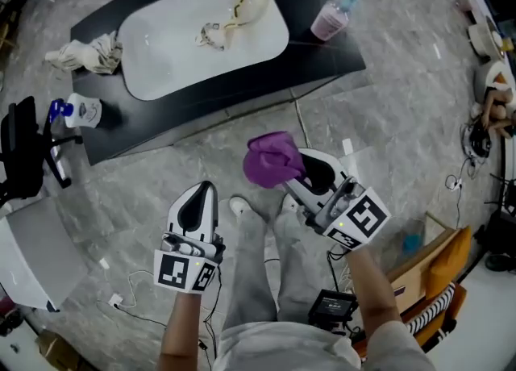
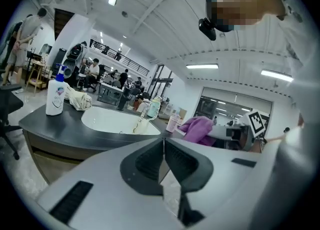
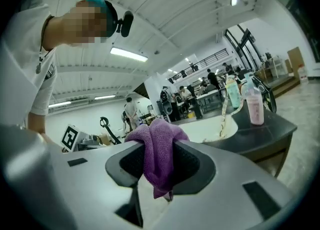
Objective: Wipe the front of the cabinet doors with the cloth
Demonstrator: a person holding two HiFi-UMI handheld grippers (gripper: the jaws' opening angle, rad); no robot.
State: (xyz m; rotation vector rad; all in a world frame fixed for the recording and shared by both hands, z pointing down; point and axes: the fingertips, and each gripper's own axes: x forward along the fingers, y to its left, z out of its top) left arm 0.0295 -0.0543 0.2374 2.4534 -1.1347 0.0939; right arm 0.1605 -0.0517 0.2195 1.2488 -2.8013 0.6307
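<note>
Head view looks steeply down; both gripper views face the sink [image 1: 161, 59], low.

**Left jaws closed and empty, sink counter ahead**

I see the left gripper [image 2: 163, 149] with its jaws pressed together and nothing between them. Beyond it stands a dark counter [image 2: 50, 124] with a white basin [image 2: 112, 120] set into it. A white pump bottle [image 2: 55, 94] stands upright at the counter's left end, with a crumpled pale rag [image 2: 80, 100] just beside it. A pink bottle [image 2: 173, 122] stands at the counter's right end. Further right, a purple cloth [image 2: 196, 128] bunches at the front of the right gripper [image 2: 220, 133].
</note>
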